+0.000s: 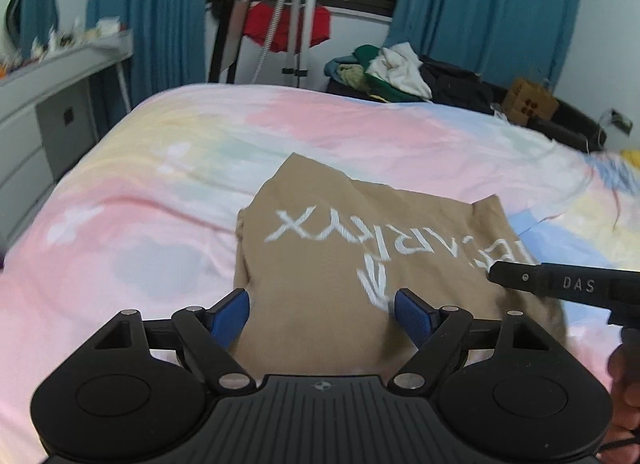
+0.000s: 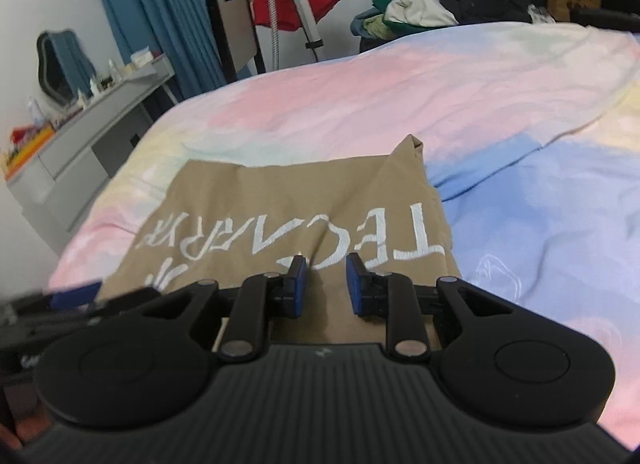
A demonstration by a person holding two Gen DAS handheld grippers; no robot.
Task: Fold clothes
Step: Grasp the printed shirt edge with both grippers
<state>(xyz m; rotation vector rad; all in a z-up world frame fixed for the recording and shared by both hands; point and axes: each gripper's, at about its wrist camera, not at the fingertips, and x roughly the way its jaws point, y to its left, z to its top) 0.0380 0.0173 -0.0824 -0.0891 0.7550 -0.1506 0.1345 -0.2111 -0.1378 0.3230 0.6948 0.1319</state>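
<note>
A tan T-shirt with white lettering (image 1: 344, 264) lies partly folded on the pastel bedspread; it also shows in the right wrist view (image 2: 288, 204). My left gripper (image 1: 322, 314) is open wide, its blue pads on either side of the shirt's near edge, just above the cloth. My right gripper (image 2: 326, 284) is open with a narrower gap, over the shirt's near right part by the lettering. Nothing is held by either one. The right gripper's black finger (image 1: 560, 284) enters the left wrist view from the right, over the shirt.
The bed (image 1: 160, 204) has a pink, yellow and blue cover. A pile of clothes (image 1: 388, 72) lies at its far end. A grey dresser (image 1: 48, 104) stands at the left. A clothes rack with a red garment (image 1: 288, 24) stands by blue curtains.
</note>
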